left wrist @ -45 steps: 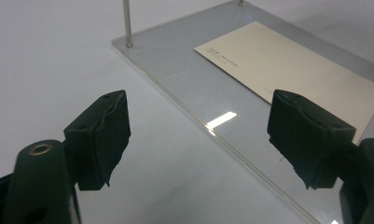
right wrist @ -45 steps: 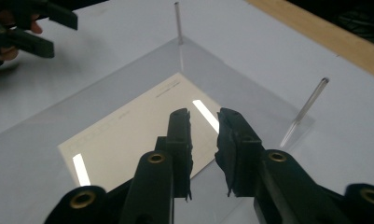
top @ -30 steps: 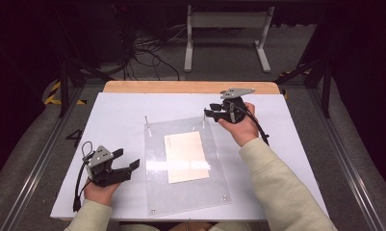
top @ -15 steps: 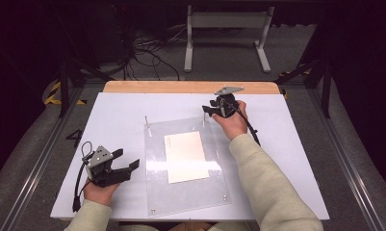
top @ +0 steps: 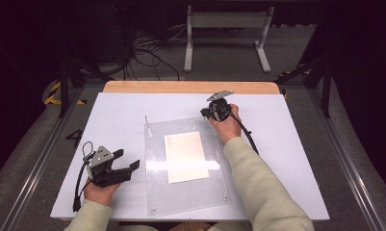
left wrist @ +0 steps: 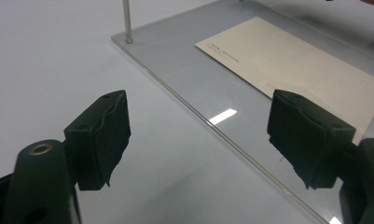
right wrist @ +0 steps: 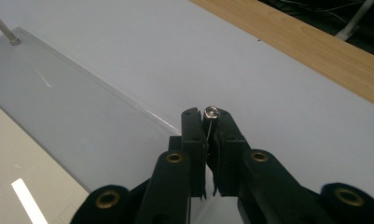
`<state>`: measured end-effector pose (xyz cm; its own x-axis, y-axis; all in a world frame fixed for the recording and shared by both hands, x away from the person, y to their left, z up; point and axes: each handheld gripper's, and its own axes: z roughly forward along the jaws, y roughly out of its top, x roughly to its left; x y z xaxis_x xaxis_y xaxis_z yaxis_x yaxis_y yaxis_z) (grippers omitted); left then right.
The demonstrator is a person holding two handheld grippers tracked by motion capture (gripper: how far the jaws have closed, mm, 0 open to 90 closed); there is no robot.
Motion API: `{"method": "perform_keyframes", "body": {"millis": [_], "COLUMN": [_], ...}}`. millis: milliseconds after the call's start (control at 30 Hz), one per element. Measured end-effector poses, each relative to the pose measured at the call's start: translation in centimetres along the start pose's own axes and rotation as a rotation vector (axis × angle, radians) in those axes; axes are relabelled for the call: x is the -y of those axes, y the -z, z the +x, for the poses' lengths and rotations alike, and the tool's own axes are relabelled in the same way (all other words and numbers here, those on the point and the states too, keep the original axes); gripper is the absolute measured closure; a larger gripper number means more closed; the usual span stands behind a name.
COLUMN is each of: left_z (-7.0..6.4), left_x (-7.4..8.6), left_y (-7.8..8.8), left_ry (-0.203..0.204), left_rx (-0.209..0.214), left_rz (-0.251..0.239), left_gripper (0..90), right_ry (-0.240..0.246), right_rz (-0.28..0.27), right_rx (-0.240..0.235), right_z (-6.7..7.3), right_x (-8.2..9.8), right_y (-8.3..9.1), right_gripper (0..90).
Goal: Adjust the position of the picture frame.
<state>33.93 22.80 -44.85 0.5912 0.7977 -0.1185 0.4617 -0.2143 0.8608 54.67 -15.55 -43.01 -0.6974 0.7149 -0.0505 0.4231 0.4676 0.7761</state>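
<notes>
A clear acrylic plate (top: 190, 192) lies in the middle of the white table with a cream card (top: 186, 156) on it. A thin metal post (top: 146, 120) stands upright in the plate's far left corner. My right gripper (top: 207, 113) is over the plate's far right corner, shut on a thin metal pin (right wrist: 211, 113) held upright between its jaws. My left gripper (top: 133, 166) rests on the table just left of the plate, open and holding nothing. From the left gripper view, the plate's edge (left wrist: 212, 88), the card (left wrist: 292, 60) and the post (left wrist: 127, 21) lie ahead.
A wooden strip (top: 190, 86) runs along the table's far edge. Beyond it, a metal stand (top: 226, 33) and cables lie on the floor. White table surface (top: 287, 159) extends on both sides of the plate.
My right gripper has moved a little to the left, over the plate's far right corner, with the pin in it. The left gripper has stayed in place.
</notes>
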Motion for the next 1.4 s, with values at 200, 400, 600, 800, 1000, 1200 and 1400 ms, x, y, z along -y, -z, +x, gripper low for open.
{"method": "perform_keyframes", "body": {"millis": [200, 400, 600, 800, 1000, 1200, 1400], "left_z": [-0.1, -0.3, -0.5, -0.7, -0.8, -0.7, -0.8], "left_x": [-0.1, -0.3, -0.5, -0.7, -0.7, -0.7, -0.8], "left_y": [-0.1, -0.5, -0.9, -1.4, -1.5, -1.5, -1.5], "left_ry": [-0.005, -0.015, -0.024, -0.035, -0.039, -0.037, -0.041], "left_rx": [0.003, 0.006, 0.018, 0.029, 0.029, 0.031, 0.031], "left_rz": [0.003, 0.007, 0.011, 0.017, 0.017, 0.017, 0.018], "left_gripper": [21.6, 21.6, 21.7, 21.7, 21.7, 21.7, 21.6], "right_ry": [0.010, 0.033, 0.040, 0.027, 0.008, -0.021, -0.025], "right_rz": [0.021, 0.028, 0.030, 0.033, 0.049, 0.046, 0.031], "right_rx": [0.009, 0.025, 0.038, 0.035, 0.028, 0.017, 0.024], "right_z": [0.0, 0.0, -0.3, -0.7, -1.0, -1.3, -1.2], "right_x": [-0.3, -0.4, 0.3, 1.5, 2.3, 3.3, 3.7], "right_y": [1.0, 2.7, 4.9, 5.8, 5.3, 4.8, 4.8], "right_gripper": [84.8, 84.8, 84.9, 84.8, 84.8, 84.5, 84.5]}}
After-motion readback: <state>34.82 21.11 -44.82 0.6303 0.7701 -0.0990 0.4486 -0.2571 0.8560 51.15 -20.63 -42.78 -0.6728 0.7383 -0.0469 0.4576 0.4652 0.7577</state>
